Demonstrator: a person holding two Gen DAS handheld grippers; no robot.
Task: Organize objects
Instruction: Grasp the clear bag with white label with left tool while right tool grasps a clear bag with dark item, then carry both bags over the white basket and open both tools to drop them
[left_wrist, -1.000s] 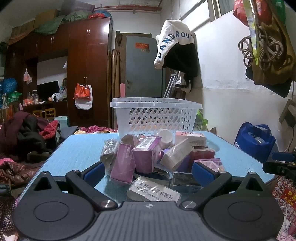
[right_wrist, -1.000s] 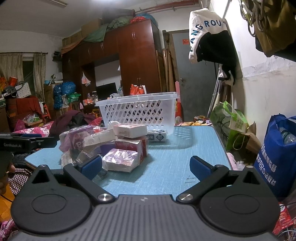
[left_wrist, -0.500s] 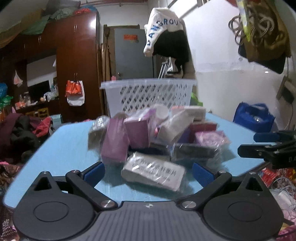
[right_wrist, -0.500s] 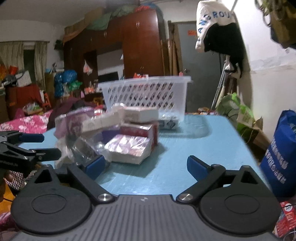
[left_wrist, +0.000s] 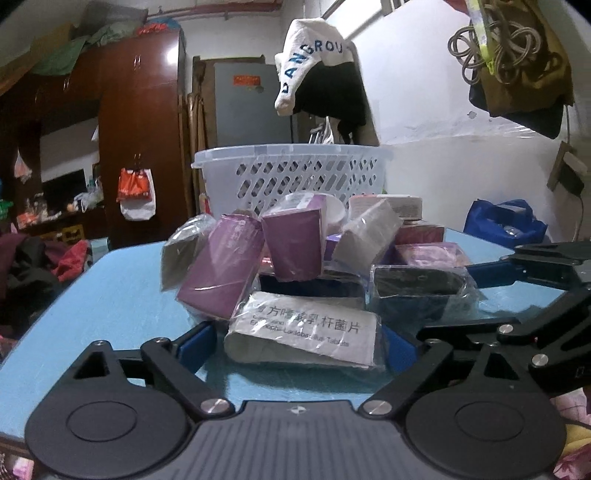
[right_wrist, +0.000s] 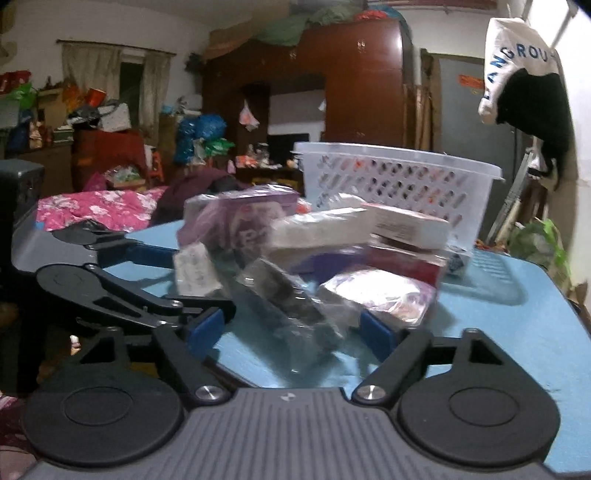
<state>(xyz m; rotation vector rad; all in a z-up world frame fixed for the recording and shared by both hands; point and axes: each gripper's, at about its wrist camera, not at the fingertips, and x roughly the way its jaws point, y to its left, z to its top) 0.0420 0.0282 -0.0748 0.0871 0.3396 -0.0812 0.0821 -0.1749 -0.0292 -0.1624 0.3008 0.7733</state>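
Note:
A heap of plastic-wrapped boxes lies on the blue table (left_wrist: 110, 295) in front of a white perforated basket (left_wrist: 291, 177). My left gripper (left_wrist: 297, 345) straddles a white tablet box with Chinese print (left_wrist: 303, 332). Its jaws are closing, and a small gap still shows at the pads. My right gripper (right_wrist: 291, 330) is closing around a dark wrapped box (right_wrist: 291, 306) at the heap's near edge, its pads not clearly pressing. That dark box (left_wrist: 417, 288) and the right gripper (left_wrist: 454, 302) show at the right of the left wrist view. The left gripper (right_wrist: 184, 280) appears at the left of the right wrist view.
Purple boxes (left_wrist: 291, 243), a pink-and-white box (right_wrist: 406, 225) and a red one sit stacked higher in the heap. The basket (right_wrist: 399, 184) stands at the table's far side. A blue bag (left_wrist: 506, 221) and clothes crowd the floor around the table (right_wrist: 517, 314).
Both grippers have dropped and moved in toward the heap. Each now has a box between its fingers, and the jaws have narrowed. The right gripper swung left toward the pile.

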